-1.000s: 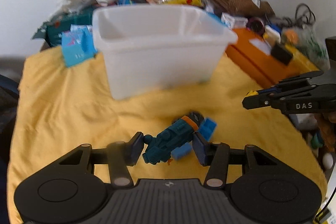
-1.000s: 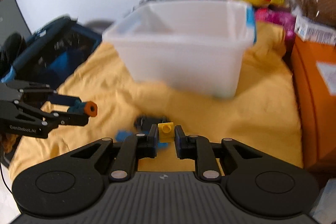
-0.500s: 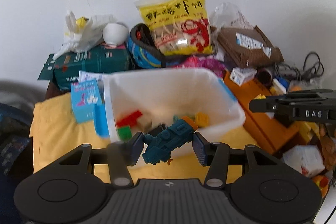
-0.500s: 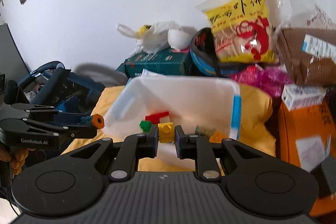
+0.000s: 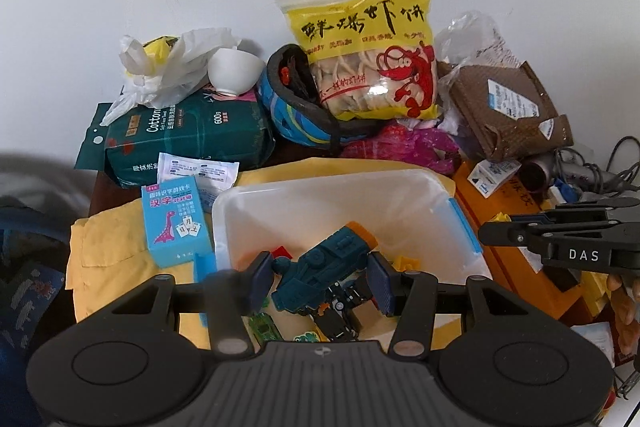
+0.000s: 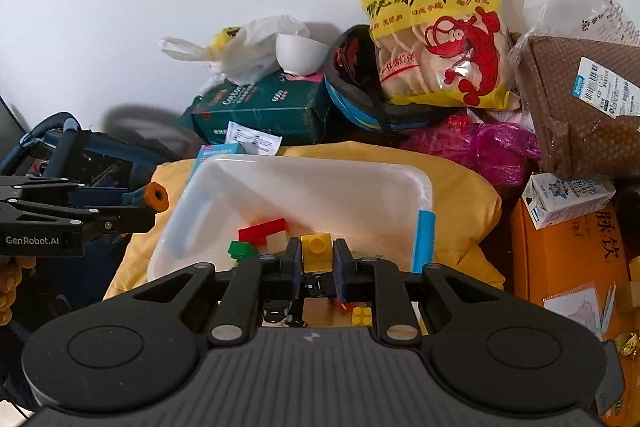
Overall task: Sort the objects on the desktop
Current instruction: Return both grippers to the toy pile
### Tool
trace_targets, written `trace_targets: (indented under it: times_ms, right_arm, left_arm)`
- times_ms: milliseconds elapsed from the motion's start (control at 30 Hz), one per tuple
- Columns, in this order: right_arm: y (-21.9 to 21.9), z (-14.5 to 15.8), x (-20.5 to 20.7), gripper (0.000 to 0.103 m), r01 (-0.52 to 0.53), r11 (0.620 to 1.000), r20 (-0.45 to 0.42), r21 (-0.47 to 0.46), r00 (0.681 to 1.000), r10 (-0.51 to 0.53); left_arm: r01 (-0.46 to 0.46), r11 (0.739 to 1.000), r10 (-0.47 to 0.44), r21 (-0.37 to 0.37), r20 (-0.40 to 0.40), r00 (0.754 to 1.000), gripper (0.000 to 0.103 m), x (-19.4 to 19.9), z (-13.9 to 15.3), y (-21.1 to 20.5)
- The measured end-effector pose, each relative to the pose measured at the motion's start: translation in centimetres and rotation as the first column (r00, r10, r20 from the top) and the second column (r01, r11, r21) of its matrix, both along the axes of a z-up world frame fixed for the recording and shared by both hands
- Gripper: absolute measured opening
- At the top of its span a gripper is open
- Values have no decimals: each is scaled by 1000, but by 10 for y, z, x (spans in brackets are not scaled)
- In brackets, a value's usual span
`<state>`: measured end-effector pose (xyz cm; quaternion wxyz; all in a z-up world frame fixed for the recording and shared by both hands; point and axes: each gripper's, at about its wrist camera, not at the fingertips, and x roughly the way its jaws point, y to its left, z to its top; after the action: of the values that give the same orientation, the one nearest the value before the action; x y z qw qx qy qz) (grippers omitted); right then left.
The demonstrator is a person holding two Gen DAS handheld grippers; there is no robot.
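Left tongs (image 5: 320, 277): toy gun (image 5: 324, 269), muzzle up-right.

Black ribbed tongs (image 5: 322, 281) with blue pads (image 5: 379, 283); silver screws; white "DAS" and "GenRobot.AI" lettering

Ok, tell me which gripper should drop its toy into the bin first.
Probably right: the right gripper pinches a small yellow brick above the white bin; the left gripper's teal toy is bulkier.
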<state>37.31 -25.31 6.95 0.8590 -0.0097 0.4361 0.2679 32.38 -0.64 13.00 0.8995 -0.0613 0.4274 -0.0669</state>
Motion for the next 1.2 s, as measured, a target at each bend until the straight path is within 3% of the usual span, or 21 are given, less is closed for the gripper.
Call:
trace_targets:
  times_ms: [333, 400, 433, 467, 567, 733, 900, 1033, 1200]
  right_arm:
    - [12, -15, 14, 20, -6, 998, -47, -56, 999, 4]
    - [12, -19, 15, 37, 12, 998, -40, -69, 999, -15]
    - [11, -20, 16, 57, 23, 997, -36, -72, 999, -25]
    - [9, -22, 15, 60, 31, 997, -32, -65, 999, -33]
    - [5, -26, 14, 60, 31, 999, -42, -41, 999, -32]
    - [-3, -32, -7, 60, 22, 1000, -31, -2, 999, -22]
    - [-6, -44, -72, 60, -54, 999, 38, 11, 998, 53]
    - [-2, -89, -130, 60, -105, 994, 3, -34, 994, 105]
    - [20, -158, -176, 55, -158, 984, -77, -84, 985, 152]
  left_arm:
    - [0, 1000, 2, 22, -62, 998, 54, 19, -14, -6]
    - [-13, 998, 16, 60, -49, 999, 56, 20, -16, -8]
    - [-20, 997, 24, 80, -45, 999, 64, 20, -16, -9]
    - [-30, 995, 34, 100, -43, 998, 70, 20, -17, -9]
    - [-26, 994, 31, 109, -41, 999, 70, 18, -21, -7]
    - [-43, 997, 45, 58, -35, 998, 70, -3, -30, 2]
    - [-3, 1000, 3, 20, 26, 1000, 70, -63, -48, 3]
    - [16, 1000, -17, 26, 13, 1000, 70, -116, -86, 1]
    - [22, 999, -18, 47, -83, 996, 69, -156, -145, -3]
